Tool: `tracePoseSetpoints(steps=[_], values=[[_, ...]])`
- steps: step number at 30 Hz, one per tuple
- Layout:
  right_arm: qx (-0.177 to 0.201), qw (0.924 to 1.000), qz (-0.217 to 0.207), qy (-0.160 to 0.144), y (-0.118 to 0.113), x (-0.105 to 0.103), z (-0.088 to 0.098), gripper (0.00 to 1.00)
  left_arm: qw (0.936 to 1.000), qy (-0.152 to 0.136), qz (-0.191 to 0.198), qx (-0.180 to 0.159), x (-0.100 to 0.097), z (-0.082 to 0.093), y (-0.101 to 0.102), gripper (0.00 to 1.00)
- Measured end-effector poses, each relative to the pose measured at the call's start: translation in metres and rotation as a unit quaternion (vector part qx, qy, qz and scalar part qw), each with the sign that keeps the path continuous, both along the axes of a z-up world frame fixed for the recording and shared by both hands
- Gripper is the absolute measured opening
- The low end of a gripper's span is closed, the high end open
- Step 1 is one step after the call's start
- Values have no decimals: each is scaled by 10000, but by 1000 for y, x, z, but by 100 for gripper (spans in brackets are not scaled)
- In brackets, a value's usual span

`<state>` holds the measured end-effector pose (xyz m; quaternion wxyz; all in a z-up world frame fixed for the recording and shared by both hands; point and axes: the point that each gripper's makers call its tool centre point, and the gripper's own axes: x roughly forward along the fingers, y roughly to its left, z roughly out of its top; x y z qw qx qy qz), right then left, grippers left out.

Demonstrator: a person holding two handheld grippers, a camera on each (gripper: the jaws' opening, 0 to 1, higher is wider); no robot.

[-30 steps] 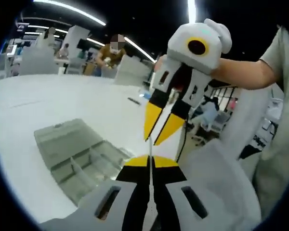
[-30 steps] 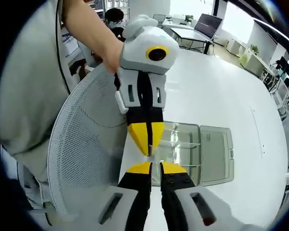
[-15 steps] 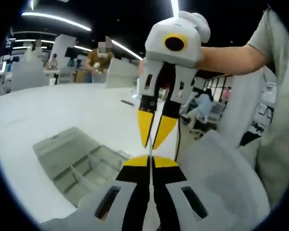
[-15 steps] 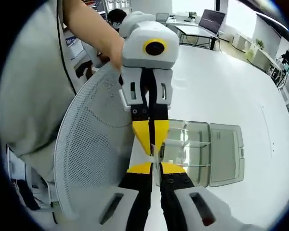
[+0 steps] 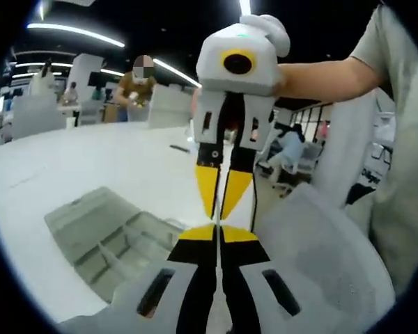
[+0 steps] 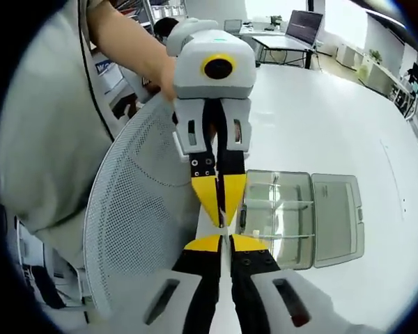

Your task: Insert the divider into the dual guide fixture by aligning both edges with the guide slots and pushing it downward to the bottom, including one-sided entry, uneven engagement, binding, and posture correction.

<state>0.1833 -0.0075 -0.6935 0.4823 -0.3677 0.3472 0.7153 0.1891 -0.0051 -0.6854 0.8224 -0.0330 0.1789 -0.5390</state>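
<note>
Both grippers meet tip to tip above the near desk (image 6: 313, 125) edge. Left gripper (image 6: 221, 221) and right gripper (image 5: 218, 214) look closed; whether they pinch the divider, cannot tell. Clear fixture box (image 6: 292, 216) lies open on the desk, just beyond the tips.

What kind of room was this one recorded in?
Probably an open-plan office or lab: a big white table holding a clear compartment box, a monitor on a far desk, and a mesh-backed chair beside the person.

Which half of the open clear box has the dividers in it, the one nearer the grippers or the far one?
The nearer half: thin cross walls split it into compartments. The far half is a plain flat lid.
</note>
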Motion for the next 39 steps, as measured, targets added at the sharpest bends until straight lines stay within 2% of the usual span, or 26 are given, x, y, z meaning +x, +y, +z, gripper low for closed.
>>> tracePoseSetpoints(steps=[6, 13, 18, 22, 23, 26, 28, 31, 36, 39], values=[[-7, 10000, 50, 68, -1, -3, -1, 0, 10000, -51, -23, 19, -1, -1, -2, 0], [-101, 9997, -124, 176, -2, -2, -3, 0, 10000, -45, 9, 33, 1, -3, -2, 0], [-208, 9981, -433, 388, -1, -2, -2, 0, 10000, 32, 29, 26, 2, -4, 0, 1], [-209, 9979, -452, 402, -1, -2, 0, 0, 9999, 47, -2, 116, 1, -6, 1, 1], [-242, 9967, -586, 500, -1, -3, 1, 0, 9999, 46, -18, 140, 1, -7, 1, 2], [-174, 9967, -596, 521, 0, -2, 3, 0, 9998, 50, -56, 190, 1, -9, 2, 1], [-214, 9936, -861, 702, 1, -3, 3, 0, 9997, 77, -61, 209, 1, -9, 2, 1], [-149, 9944, -804, 671, 2, -2, 3, 0, 9996, 121, -67, 226, 0, -11, 1, 1], [-29, 9918, -975, 831, 6, -3, 5, 0, 9992, 197, -121, 322, -1, -16, 0, 1], [-34, 9929, -902, 769, 6, -3, 4, 0, 9991, 167, -117, 376, -1, -16, -1, 1]])
